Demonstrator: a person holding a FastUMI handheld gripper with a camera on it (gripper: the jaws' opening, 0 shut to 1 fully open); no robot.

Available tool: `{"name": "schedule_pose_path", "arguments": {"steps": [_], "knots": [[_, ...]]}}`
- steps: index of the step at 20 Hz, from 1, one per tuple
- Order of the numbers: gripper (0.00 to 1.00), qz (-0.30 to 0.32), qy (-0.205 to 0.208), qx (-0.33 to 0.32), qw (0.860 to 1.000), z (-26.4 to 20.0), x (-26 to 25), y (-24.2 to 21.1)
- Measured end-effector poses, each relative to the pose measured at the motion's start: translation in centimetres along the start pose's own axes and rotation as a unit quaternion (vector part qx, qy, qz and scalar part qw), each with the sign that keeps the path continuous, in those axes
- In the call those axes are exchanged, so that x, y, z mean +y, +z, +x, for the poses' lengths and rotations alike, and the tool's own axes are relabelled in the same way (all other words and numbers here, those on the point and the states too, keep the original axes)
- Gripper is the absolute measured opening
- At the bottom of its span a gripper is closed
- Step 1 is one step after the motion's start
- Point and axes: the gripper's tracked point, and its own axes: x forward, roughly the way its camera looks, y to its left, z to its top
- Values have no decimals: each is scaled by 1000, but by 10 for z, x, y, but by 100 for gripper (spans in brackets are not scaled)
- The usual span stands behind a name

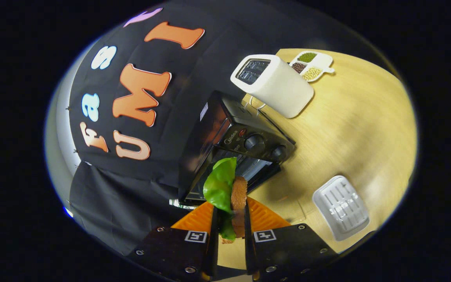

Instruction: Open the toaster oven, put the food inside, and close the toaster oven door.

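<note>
1. Green lettuce and a brown patty, the food point(231, 192), sit pinched between both fingers of the tool point(231, 219).
2. Just beyond it, the black oven point(237, 137) stands on the tabletop point(358, 125), door open.
3. Farther right is a white toaster point(272, 84).

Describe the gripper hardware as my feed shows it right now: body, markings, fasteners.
The gripper has two black, blocky finger mounts side by side. Each mount carries a small square black-and-white fiducial tag near its inner top corner and several round silver screw heads along its edges. A wedge-shaped finger rises from each mount, tapering forward. No cables visible.
</note>
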Motion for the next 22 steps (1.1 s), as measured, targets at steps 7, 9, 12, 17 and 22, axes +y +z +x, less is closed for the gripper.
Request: {"name": "schedule_pose_path", "arguments": {"steps": [7, 9, 12, 17, 22], "knots": [[29, 112, 38, -94, 989, 64, 4, -10], [29, 116, 17, -116, 986, 81, -1, -16], [29, 135, 10, -151, 979, 100, 4, -17], [29, 152, -4, -195, 969, 129, 12, -17], [37, 154, -17, -212, 965, 151, 25, -13]]}}
